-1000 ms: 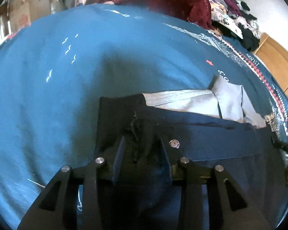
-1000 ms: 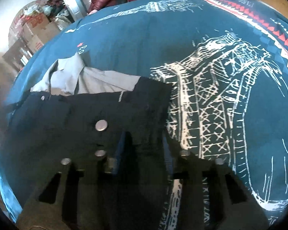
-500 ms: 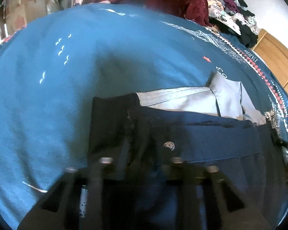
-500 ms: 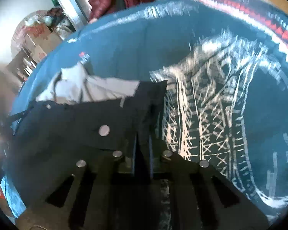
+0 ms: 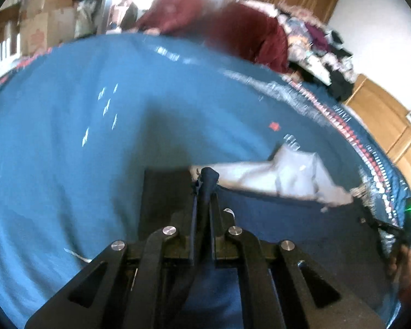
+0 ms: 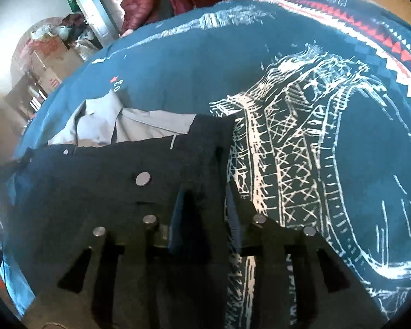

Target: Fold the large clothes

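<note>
Dark navy trousers (image 5: 274, 216) lie on a blue printed bedcover (image 5: 68, 164), with pale grey lining (image 5: 287, 175) showing at their far edge. My left gripper (image 5: 204, 189) is shut on a bunched fold of the trousers' left corner, which sticks up between the fingers. In the right wrist view the trousers (image 6: 96, 181) spread to the left, with a metal button (image 6: 143, 178) and the grey lining (image 6: 139, 126) showing. My right gripper (image 6: 205, 200) is open over the trousers' right corner, its fingers apart with dark cloth lying between them.
The bedcover (image 6: 301, 137) carries a white tower print on the right. Dark red clothes (image 5: 233, 33) and a mixed clothes pile (image 5: 320, 49) lie at the far edge. Cardboard boxes (image 5: 38, 27) stand at the back left, wooden cabinets (image 5: 383, 115) on the right.
My left gripper went from open to shut on the trousers' edge and lifted it. My right gripper, shut on the cloth half a second ago, now stands open.
</note>
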### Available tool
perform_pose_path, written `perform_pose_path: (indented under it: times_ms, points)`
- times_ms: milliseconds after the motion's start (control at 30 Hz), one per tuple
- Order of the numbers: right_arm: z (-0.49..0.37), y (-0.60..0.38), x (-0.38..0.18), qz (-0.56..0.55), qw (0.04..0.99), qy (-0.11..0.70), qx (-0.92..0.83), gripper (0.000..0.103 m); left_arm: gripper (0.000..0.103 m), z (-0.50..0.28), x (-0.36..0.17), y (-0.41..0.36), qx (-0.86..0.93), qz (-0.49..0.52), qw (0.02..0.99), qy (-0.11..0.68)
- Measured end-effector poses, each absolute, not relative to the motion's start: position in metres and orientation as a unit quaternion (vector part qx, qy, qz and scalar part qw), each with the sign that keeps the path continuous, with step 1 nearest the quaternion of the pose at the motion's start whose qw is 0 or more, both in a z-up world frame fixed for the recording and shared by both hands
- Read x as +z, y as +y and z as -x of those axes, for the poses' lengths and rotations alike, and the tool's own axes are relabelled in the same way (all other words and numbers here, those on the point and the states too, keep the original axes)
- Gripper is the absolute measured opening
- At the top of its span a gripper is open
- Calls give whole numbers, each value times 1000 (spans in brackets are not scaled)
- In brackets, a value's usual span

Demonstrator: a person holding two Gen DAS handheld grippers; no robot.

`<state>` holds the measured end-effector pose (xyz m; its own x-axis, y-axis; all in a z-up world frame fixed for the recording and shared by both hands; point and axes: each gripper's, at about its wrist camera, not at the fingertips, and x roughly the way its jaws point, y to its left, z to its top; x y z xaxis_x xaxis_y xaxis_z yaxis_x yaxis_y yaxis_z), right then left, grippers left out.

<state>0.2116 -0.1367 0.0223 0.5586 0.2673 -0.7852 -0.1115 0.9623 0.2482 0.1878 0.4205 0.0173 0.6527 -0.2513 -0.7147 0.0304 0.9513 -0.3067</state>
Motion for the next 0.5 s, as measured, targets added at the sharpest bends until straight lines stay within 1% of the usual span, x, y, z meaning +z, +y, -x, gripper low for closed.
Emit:
perform_pose_path:
  times_ms: [100, 200, 400, 433, 467, 500]
  points:
    - [-206, -130, 32, -46, 894, 435, 99, 32, 6, -187, 5, 423, -75, 142, 895, 416]
    - [-212, -124, 39, -21, 899, 424, 103, 32, 6, -186, 4, 422, -72, 134, 896, 417]
    - [-225, -117, 18, -1, 881, 462, 104, 30, 6, -189, 2, 419, -68, 131, 895, 422]
    - [-227, -118, 16, -4, 879, 465, 103, 24, 6, -189, 2, 417, -66, 130, 895, 422]
    - [-226, -118, 17, -7, 881, 463, 101, 12, 6, -190, 2, 416, -65, 128, 895, 423]
    - [-223, -119, 23, -11, 886, 452, 101, 11, 6, -190, 3, 414, -60, 123, 897, 420]
